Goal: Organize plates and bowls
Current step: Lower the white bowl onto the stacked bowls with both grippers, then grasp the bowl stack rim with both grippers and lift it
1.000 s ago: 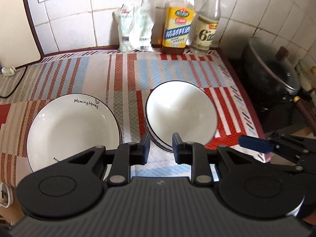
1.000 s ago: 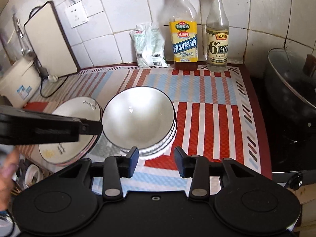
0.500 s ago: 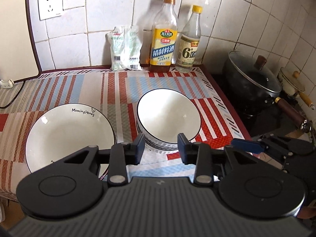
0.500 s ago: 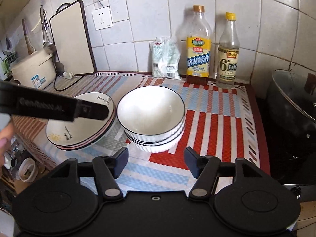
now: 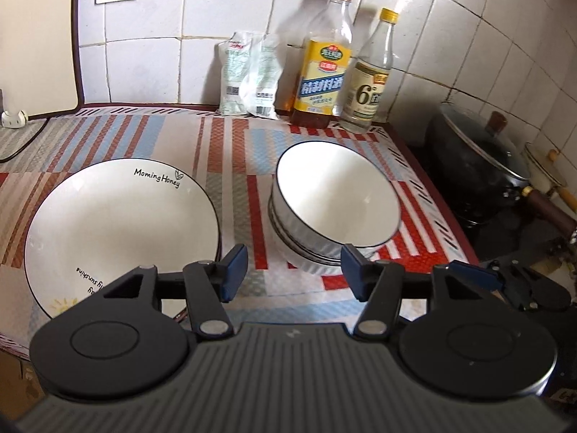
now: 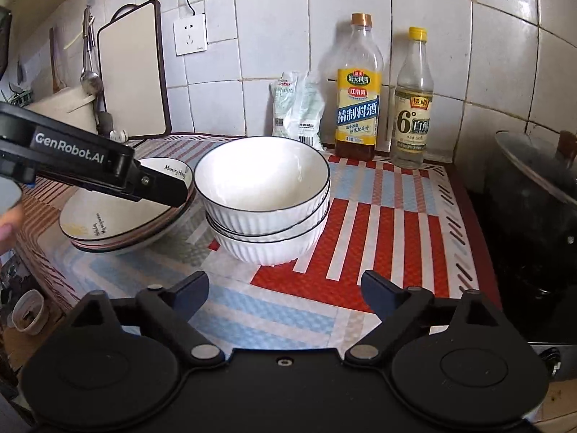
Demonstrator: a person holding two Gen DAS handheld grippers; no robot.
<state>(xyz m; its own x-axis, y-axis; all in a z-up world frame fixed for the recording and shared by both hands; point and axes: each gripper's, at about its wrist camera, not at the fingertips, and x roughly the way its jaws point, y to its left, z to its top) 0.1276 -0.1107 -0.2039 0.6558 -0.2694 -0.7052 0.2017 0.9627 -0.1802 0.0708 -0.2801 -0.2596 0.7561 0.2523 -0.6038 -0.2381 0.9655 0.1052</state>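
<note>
A stack of white ribbed bowls (image 6: 267, 202) with dark rims stands on the striped mat, also seen in the left wrist view as the bowls (image 5: 335, 202). Left of it lies a stack of white plates (image 5: 119, 223) lettered "Morning Honey"; the same plates (image 6: 119, 223) show in the right wrist view. My left gripper (image 5: 294, 274) hovers near the front edge between the two stacks, jaws opening, nothing between them. My right gripper (image 6: 285, 288) sits low in front of the bowls, jaws opening wide, nothing between them.
Two bottles (image 6: 359, 86) and a white packet (image 6: 297, 108) line the tiled back wall. A lidded black pot (image 6: 537, 187) sits on the stove at right. A cutting board (image 6: 133, 72) leans at back left beside a rice cooker (image 6: 61, 108).
Both grippers have opened wider and pulled back and lower from the stacks, so the camera views now show the bowls more from the side. Plates and bowls have not moved.
</note>
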